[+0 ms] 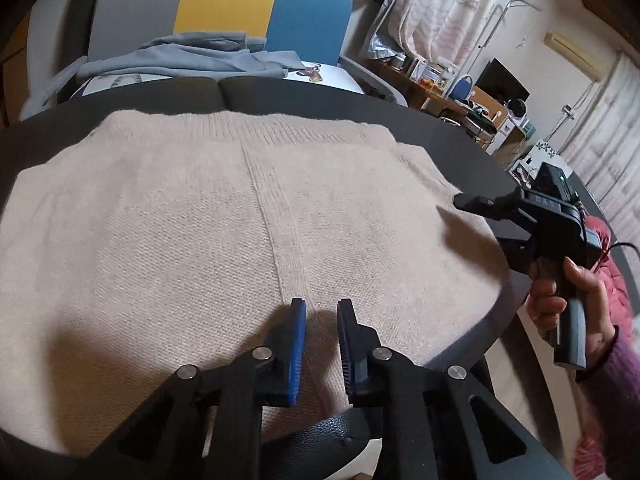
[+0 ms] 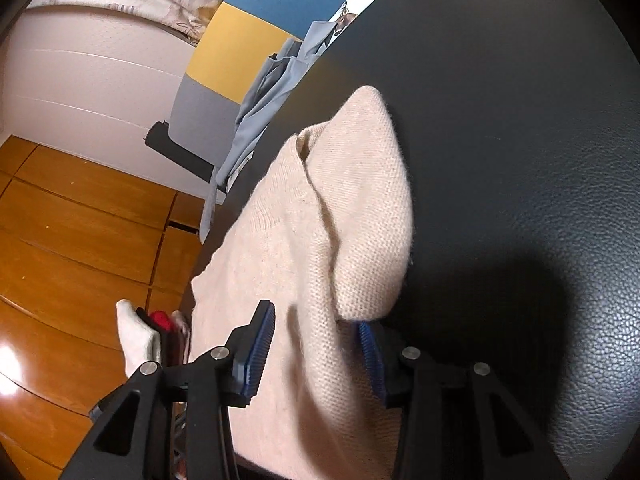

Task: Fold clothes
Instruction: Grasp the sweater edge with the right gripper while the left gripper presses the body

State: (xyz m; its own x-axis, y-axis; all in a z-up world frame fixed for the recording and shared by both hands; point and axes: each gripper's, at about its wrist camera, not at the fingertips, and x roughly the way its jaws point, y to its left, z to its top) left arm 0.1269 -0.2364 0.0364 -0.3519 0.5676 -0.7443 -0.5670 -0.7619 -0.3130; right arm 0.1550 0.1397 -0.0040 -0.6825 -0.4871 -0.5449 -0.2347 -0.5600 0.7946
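I see a beige sweater (image 1: 224, 216) spread flat over most of the black tabletop (image 1: 472, 136), its ribbed hem toward the far edge and a vertical knit seam running down its middle. My left gripper (image 1: 322, 312) hangs just over the sweater close to the near edge, beside that seam; its 2 blue-padded fingers (image 1: 298, 336) stand apart with nothing between them.

My right gripper (image 1: 476, 202) sits at the sweater's right edge, held by a hand (image 1: 560, 292) in a purple sleeve. In the right wrist view the right gripper (image 2: 316, 320) has its jaws apart, with sweater cloth (image 2: 320, 240) lying between them. A folded flap of the knit drapes over the right finger (image 2: 370, 348), and the left finger (image 2: 260, 340) rests against the fabric. I cannot tell whether the pads actually press the cloth. To the right of the flap, bare black leather-textured tabletop (image 2: 520, 120) shows.

Beyond the tabletop's far edge is a chair (image 1: 224, 4) with a grey, yellow and blue back, and a light blue garment (image 1: 188, 58) is heaped on its seat. The wooden floor (image 2: 72, 220) shows past the tabletop's left edge.
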